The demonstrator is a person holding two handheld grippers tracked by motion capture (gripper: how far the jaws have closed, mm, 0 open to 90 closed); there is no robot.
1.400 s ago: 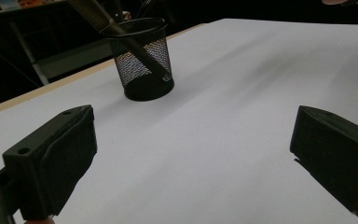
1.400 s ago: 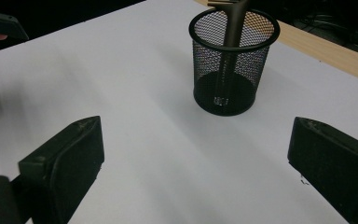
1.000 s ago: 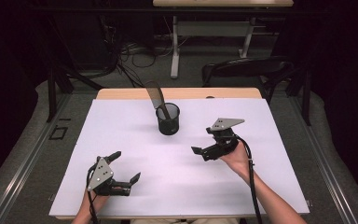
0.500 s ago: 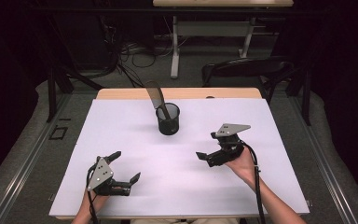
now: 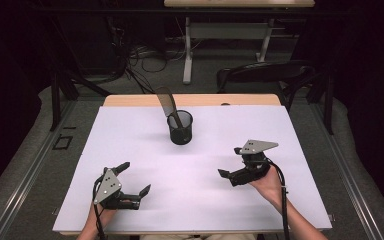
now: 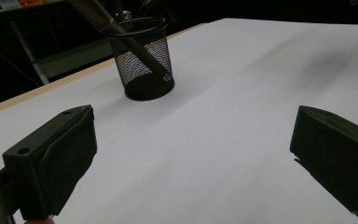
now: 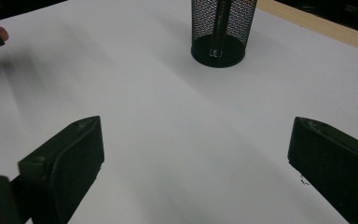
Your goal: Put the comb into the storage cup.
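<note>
On my left gripper (image 5: 133, 178) the fingers (image 6: 51, 158) are spread wide with nothing between them, low over the near left of the white desk (image 5: 130, 140); the right gripper (image 5: 231, 162) has its fingers (image 7: 63, 161) just as wide and empty, held above the desk's right side. Both point toward the black mesh cup (image 5: 180, 127) standing upright at the far middle (a dark flat tool (image 5: 167, 103) leans out of it), well apart from either gripper.
</note>
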